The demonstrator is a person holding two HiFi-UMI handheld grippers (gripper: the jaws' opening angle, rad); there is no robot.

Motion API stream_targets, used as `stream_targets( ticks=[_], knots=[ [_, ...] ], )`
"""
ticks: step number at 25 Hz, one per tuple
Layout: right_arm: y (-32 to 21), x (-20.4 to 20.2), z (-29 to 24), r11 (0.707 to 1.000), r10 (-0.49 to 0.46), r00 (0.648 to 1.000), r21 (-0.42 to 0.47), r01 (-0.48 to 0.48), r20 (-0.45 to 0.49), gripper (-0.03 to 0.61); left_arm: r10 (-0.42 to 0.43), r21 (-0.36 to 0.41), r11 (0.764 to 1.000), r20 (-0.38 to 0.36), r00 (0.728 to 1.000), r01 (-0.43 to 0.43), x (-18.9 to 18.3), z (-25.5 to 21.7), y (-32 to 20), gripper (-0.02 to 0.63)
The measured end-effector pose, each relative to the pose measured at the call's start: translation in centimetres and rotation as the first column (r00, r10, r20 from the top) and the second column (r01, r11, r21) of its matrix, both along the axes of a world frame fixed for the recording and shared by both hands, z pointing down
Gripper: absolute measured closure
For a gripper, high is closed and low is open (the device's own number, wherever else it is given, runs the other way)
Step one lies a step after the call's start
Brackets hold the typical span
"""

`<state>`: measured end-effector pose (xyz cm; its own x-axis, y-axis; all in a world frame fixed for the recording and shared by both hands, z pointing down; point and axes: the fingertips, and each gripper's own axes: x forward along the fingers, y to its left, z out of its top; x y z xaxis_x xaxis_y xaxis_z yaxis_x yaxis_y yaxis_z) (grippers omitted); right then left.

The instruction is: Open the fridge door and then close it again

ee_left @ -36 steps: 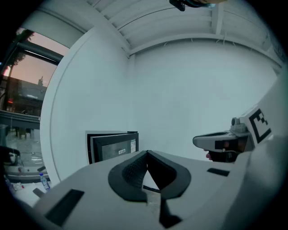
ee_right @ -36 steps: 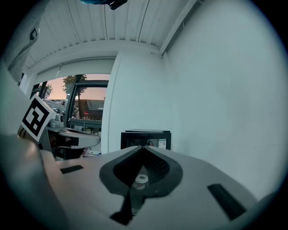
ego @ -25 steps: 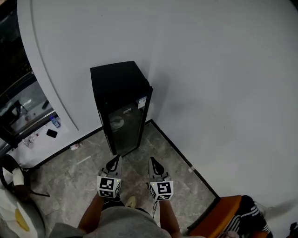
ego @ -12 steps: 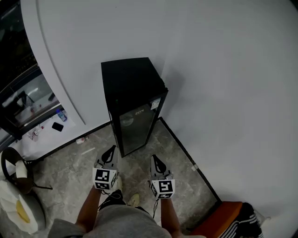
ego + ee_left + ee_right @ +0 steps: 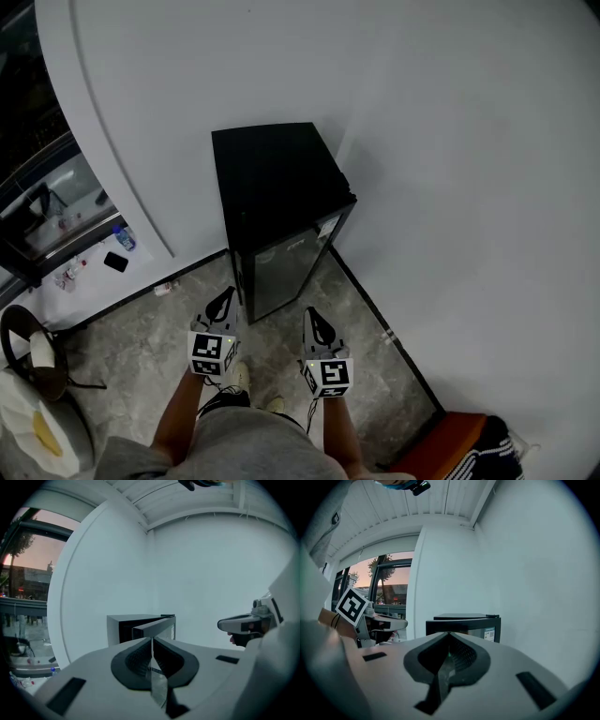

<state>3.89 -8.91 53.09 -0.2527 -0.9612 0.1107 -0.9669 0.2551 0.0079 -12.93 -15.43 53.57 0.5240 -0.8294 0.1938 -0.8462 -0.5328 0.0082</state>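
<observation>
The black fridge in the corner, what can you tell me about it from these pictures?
The tall, narrow black fridge stands upright on the grey marbled floor, tucked into a corner of the white wall. Its top is flat and matt; the front is a dark glass door, which looks shut, with a small pale label at an upper corner. Nothing touches it: the left gripper and right gripper, both shut, point at it from short of the door.

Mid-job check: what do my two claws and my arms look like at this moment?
The left claw and right claw are pale grey shells that taper to dark ribbed pads. Each carries a cube with black-and-white square markers. The forearms show no sleeves.
</observation>
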Motion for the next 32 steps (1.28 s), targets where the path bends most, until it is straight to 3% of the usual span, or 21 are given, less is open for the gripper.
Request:
stream_targets(
  ticks=[11, 14, 21, 32],
  knots=[
    [-4.1, -1.2, 0.4, 0.997, 0.073, 0.997, -0.013, -0.073, 0.012, 0.555, 0.106, -0.032, 0.994, -0.030, 0.994, -0.107, -0.8, 1.3, -5.8, 0.600],
    [-4.5, -1.4, 0.5, 0.995, 0.097, 0.995, -0.016, -0.097, 0.010, 0.555, 0.158, -0.049, 0.986, -0.019, 0.987, -0.159, -0.4, 2.1, -6.7, 0.516],
    [-4.3, -1.4, 1.3, 0.987, 0.158, 0.987, -0.034, -0.158, 0.015, 0.555, 0.266, -0.100, 0.959, -0.021, 0.964, -0.267, 0.9, 4.2, -8.2, 0.405],
    [-4.1, -0.3, 1.6, 0.974, 0.223, 0.975, -0.039, -0.222, 0.008, 0.555, 0.319, -0.132, 0.939, -0.017, 0.948, -0.318, 2.3, 5.8, -9.5, 0.370]
  ],
)
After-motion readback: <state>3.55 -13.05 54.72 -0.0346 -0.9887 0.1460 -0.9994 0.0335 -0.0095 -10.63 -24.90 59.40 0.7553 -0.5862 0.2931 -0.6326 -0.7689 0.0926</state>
